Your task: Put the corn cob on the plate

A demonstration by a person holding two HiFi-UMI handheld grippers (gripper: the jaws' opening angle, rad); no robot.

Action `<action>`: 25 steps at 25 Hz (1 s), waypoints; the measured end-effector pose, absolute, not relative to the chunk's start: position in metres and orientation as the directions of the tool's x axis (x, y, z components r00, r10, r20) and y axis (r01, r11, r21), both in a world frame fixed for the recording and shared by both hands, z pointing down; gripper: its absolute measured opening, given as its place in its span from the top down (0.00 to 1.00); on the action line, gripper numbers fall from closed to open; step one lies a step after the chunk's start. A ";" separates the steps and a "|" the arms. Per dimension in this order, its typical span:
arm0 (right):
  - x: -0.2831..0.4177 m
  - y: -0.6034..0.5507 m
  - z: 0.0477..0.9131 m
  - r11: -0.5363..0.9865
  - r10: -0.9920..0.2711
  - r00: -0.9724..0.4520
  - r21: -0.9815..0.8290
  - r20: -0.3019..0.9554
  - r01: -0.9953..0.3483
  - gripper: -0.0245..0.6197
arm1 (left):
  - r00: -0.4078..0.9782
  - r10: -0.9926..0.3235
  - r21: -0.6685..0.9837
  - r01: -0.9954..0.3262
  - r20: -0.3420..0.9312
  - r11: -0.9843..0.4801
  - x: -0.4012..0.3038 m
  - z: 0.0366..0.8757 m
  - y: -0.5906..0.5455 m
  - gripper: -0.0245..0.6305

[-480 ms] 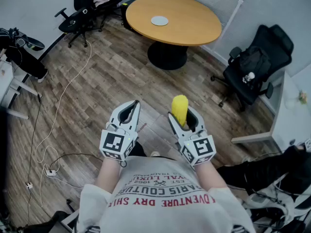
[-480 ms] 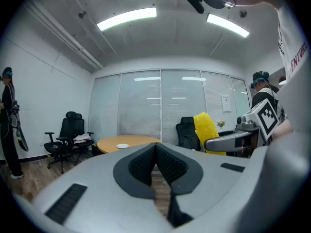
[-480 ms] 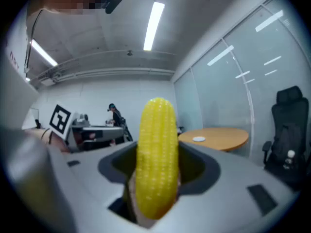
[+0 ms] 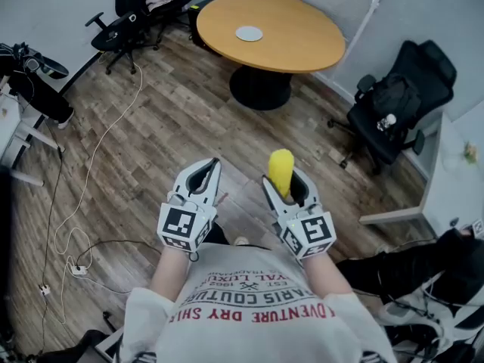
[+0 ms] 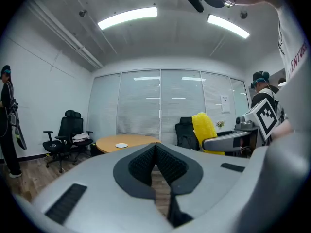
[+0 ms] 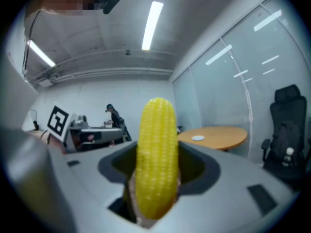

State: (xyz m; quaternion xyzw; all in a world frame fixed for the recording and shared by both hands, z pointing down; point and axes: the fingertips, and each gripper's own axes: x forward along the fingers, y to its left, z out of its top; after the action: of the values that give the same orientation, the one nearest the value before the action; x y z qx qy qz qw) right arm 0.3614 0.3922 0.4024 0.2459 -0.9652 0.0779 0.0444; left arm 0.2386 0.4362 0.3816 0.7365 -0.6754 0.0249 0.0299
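Note:
A yellow corn cob (image 4: 280, 171) stands upright between the jaws of my right gripper (image 4: 288, 188), which is shut on it; in the right gripper view the cob (image 6: 155, 159) fills the middle. My left gripper (image 4: 201, 177) is held beside it at chest height, shut with nothing in it (image 5: 156, 165). The small white plate (image 4: 249, 32) lies on the round wooden table (image 4: 295, 48) far ahead; it also shows in the left gripper view as a plate (image 5: 121, 145) and in the right gripper view as a plate (image 6: 198, 138). The cob shows at the right of the left gripper view (image 5: 206, 131).
Black office chairs stand at the right (image 4: 401, 100) and at the far left (image 4: 132, 17). A white cable (image 4: 98, 150) runs over the wooden floor. A white desk edge (image 4: 454, 180) is at the right. A person (image 5: 8, 118) stands at the left wall.

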 end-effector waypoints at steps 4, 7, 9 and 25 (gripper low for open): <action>0.358 0.390 0.404 0.863 -0.467 -0.875 -0.147 0.130 -0.483 0.55 | 0.089 -0.993 -0.006 -0.996 0.083 -0.090 0.234 0.384 0.435 0.91; 0.350 0.385 0.407 0.861 -0.463 -0.875 -0.164 0.139 -0.482 0.55 | 0.086 -0.991 -0.009 -0.996 0.098 -0.088 0.224 0.388 0.430 0.91; 0.341 0.383 0.411 0.855 -0.469 -0.871 -0.172 0.144 -0.489 0.55 | 0.089 -0.991 -0.006 -0.996 0.099 -0.090 0.213 0.392 0.428 0.91; 0.214 0.286 0.404 0.793 -0.557 -0.814 -0.188 0.166 -0.580 0.55 | 0.188 -0.979 0.014 -0.982 0.075 -0.188 0.078 0.383 0.326 0.91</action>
State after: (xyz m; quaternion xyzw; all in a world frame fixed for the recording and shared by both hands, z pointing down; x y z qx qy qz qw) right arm 0.2139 0.2862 0.4039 0.3007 -0.9453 0.1155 0.0509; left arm 0.0783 0.3260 0.3829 0.7702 -0.6367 0.0245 0.0292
